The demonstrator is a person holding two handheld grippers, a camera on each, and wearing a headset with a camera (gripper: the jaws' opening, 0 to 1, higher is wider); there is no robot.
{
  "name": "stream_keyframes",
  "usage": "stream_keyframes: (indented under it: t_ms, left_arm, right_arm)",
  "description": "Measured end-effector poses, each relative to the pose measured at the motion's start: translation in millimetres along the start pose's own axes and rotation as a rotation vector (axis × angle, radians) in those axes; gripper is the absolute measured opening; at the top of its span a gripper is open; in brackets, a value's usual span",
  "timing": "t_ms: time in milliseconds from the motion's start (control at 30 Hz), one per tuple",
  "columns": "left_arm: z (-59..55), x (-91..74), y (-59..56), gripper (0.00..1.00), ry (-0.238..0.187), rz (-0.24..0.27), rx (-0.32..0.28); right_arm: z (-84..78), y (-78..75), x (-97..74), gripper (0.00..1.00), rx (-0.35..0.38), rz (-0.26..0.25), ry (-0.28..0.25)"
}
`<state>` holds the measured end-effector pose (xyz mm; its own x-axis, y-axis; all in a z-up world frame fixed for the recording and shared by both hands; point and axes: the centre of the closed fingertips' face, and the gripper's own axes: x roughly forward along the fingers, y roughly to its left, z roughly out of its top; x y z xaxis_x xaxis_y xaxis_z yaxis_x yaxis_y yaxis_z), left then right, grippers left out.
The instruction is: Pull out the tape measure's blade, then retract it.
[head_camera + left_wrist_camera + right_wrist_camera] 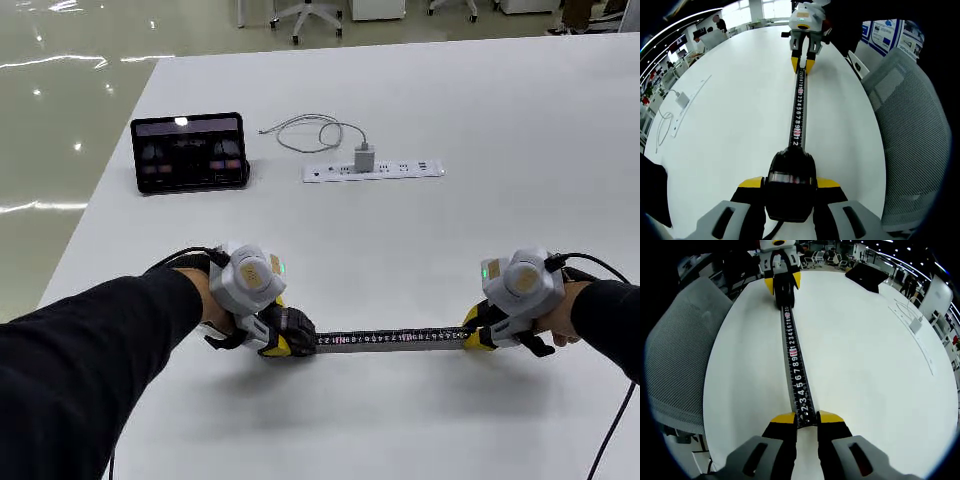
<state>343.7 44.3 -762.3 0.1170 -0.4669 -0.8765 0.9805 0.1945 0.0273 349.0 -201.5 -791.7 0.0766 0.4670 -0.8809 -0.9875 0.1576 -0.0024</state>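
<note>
The left gripper's [790, 183] jaws stood parted to the width of the tape measure's black case [791, 167] and gripped it on both sides, its body seated between the yellow tips with its mouth facing forward. From that mouth the blade [798, 107] ran straight ahead of the jaws, numbers up, low along the white table [730, 140]. It reached the right gripper [802, 418], whose jaws were drawn almost together and pinched the blade's free end between their yellow tips. The two grippers faced each other, well apart, with the drawn-out blade stretched between them. Off to the left of the left gripper's jaws, and so to the right of the right gripper's, a white power strip [373, 170] lay with a charger [364, 158] plugged in and a looped cable [310, 130]. A dark tablet [189, 151] stood near it. On the opposite side of both pairs of jaws, past the table edge, was a grey mesh chair [910, 125].
</note>
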Motion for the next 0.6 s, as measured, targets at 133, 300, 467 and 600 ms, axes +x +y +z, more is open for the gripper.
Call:
stream_keyframes:
  t_ms: [133, 300, 467, 600]
  left_arm:
    - [-0.2, 0.1, 0.4, 0.32, 0.001, 0.001, 0.000]
    - [0.1, 0.3, 0.6, 0.32, -0.001, 0.003, 0.000]
    - [1.2, 1.2, 1.4, 0.32, -0.016, 0.004, -0.010]
    - [2.1, 2.0, 1.8, 0.32, -0.016, 0.008, -0.005]
  right_arm:
    - [0.7, 1.0, -0.3, 0.10, 0.002, -0.003, 0.000]
    - [1.4, 1.4, -0.4, 0.11, 0.005, -0.006, 0.000]
    - [2.8, 0.9, 0.7, 0.11, -0.053, -0.009, 0.040]
    - [1.9, -0.5, 1.9, 0.12, -0.076, -0.004, 0.061]
